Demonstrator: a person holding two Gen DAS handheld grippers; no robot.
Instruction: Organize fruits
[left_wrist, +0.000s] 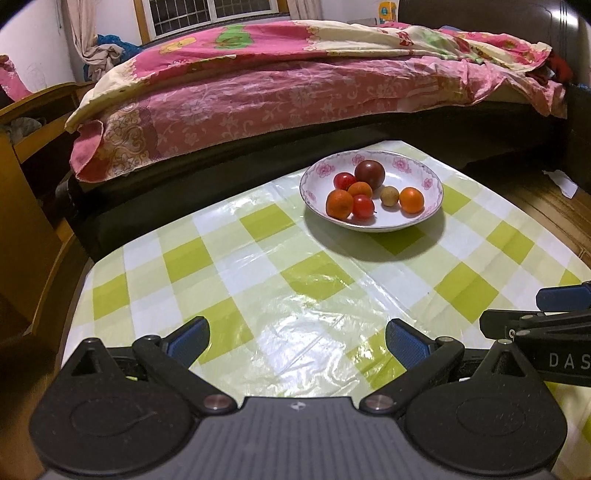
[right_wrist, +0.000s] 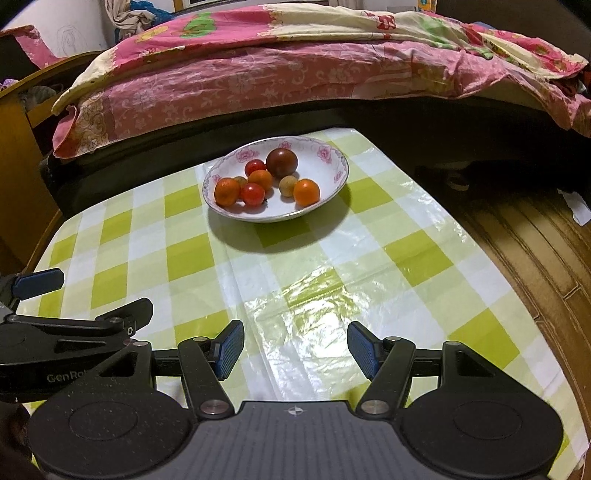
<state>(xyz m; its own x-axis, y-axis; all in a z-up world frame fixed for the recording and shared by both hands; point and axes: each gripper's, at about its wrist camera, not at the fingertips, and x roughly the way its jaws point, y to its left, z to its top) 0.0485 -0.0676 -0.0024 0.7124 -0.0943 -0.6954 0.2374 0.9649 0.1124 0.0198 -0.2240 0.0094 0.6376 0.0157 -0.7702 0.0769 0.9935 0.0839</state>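
A white bowl with a pink flower rim (left_wrist: 428, 173) (right_wrist: 332, 162) stands at the far side of the table. It holds several fruits: a dark purple plum (left_wrist: 369, 172) (right_wrist: 282, 163), small oranges (left_wrist: 411, 199) (right_wrist: 306, 192), red cherry tomatoes (left_wrist: 363, 207) (right_wrist: 252, 194) and a pale longan (left_wrist: 389, 195) (right_wrist: 287, 186). My left gripper (left_wrist: 297, 341) hovers open over the near part of the table, nothing between its blue pads. My right gripper (right_wrist: 295, 349) is beside it, open and empty too. Each gripper shows at the edge of the other's view.
The table wears a glossy green-and-white check cloth (left_wrist: 258, 266) (right_wrist: 369, 266). Behind it runs a bed with a pink floral quilt (left_wrist: 277, 85) (right_wrist: 295, 62). Wooden furniture (left_wrist: 33, 155) stands at the left; wood floor (right_wrist: 535, 251) lies to the right.
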